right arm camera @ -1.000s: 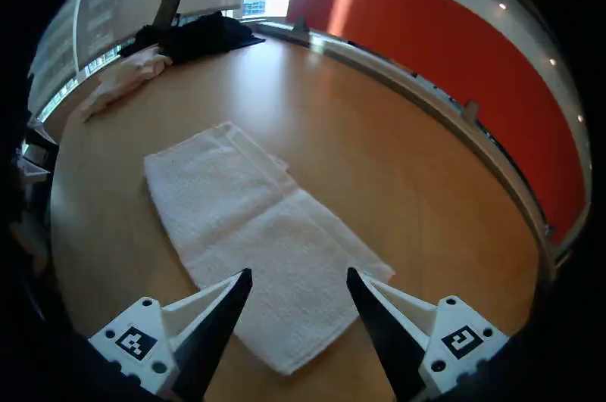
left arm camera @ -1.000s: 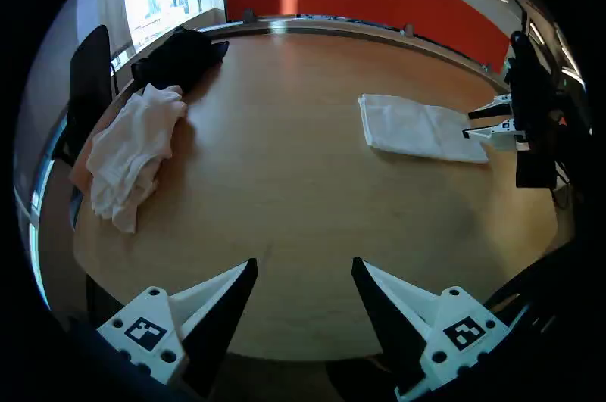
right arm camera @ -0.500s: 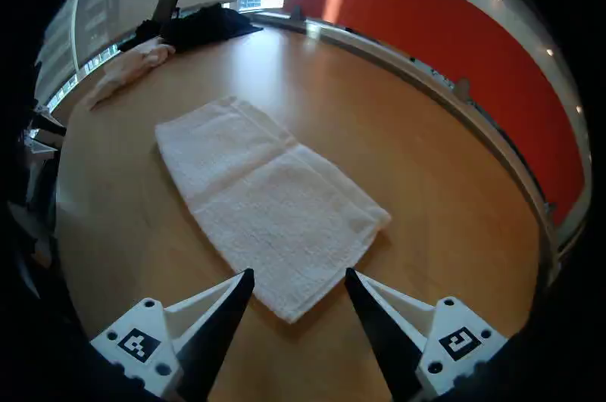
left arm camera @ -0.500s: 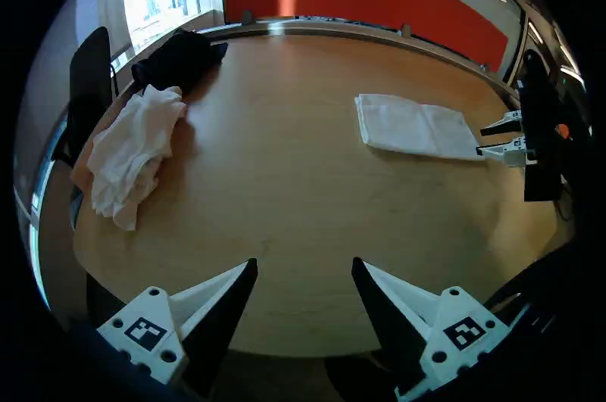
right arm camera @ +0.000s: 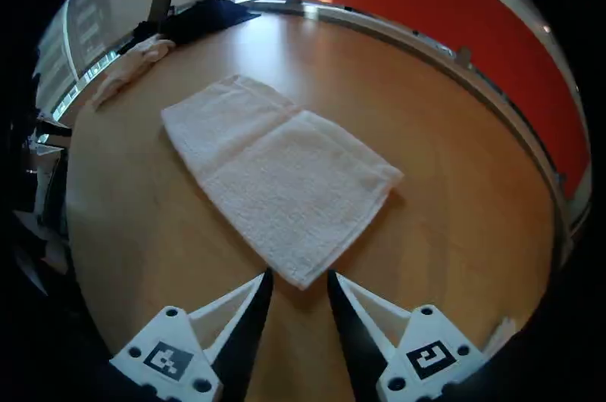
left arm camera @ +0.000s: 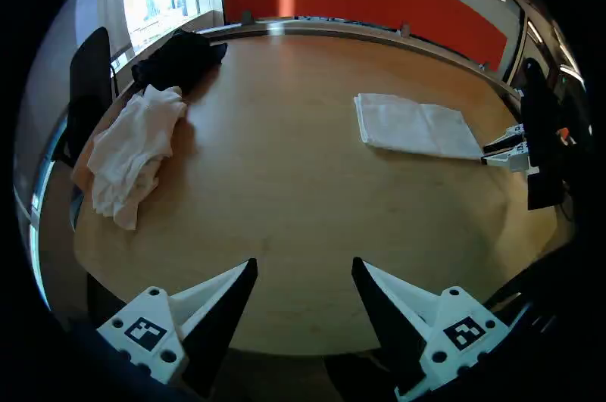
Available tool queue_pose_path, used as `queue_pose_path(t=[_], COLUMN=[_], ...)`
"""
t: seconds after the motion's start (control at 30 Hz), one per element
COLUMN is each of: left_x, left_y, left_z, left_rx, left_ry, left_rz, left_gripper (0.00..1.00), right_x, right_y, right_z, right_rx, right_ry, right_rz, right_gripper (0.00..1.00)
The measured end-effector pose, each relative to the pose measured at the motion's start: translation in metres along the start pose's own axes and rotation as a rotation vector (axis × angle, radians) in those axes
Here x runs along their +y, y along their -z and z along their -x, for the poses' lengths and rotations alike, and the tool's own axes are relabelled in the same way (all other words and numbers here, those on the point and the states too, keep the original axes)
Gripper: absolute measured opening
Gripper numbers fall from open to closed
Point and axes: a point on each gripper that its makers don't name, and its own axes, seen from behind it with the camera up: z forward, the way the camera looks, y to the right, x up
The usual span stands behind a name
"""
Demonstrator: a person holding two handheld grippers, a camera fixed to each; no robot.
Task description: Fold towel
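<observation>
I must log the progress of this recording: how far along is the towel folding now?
Done: the towel lies flat on the table, folded into a layered rectangle. In hand: nothing is gripped; the right tongs stand open at its near corner, and the left tongs are open over the table edge. Left: perhaps one more fold; a crumpled white cloth pile lies unfolded.

Towel [right arm camera: 276, 175] — white terry, folded to a flat oblong, lying on the wooden table [right arm camera: 462, 197] with its long axis on a diagonal in the right gripper view. A step crosses its middle: the nearer half sits thicker, the farther half thinner — edges roughly squared, one corner nearest the camera.
</observation>
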Motion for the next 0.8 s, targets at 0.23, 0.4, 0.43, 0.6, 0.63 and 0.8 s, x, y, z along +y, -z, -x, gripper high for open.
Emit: queue_pose_path(t=[0.23,0.4,0.43,0.6,0.63,0.8], left_x=[-0.001,-0.001,-0.001,-0.001,-0.001,0.000], left_y=[0.001,0.000,0.000,-0.001,0.000,-0.001], left_z=[0.001,0.001,0.001,0.001,0.001,0.002], left_rx=[0.000,0.000,0.000,-0.002,-0.002,-0.003], left_ry=[-0.002,-0.001,-0.002,-0.003,-0.002,-0.001], left_rz=[-0.001,0.000,0.001,0.000,0.001,0.001], left_gripper=[0.93,0.93,0.93,0.93,0.93,0.92], right_x=[0.003,0.004,0.004,0.003,0.003,0.001], right_y=[-0.001,-0.001,-0.001,-0.002,-0.002,-0.002], right_z=[0.006,0.009,0.010,0.012,0.012,0.011], right_rx=[-0.015,-0.026,-0.028,-0.038,-0.038,-0.034], right_ry=[-0.015,-0.003,-0.001,0.007,0.008,0.013], right_rz=[-0.009,-0.009,-0.009,-0.018,-0.021,-0.025], right_gripper=[0.38,0.38,0.36,0.27,0.26,0.20])
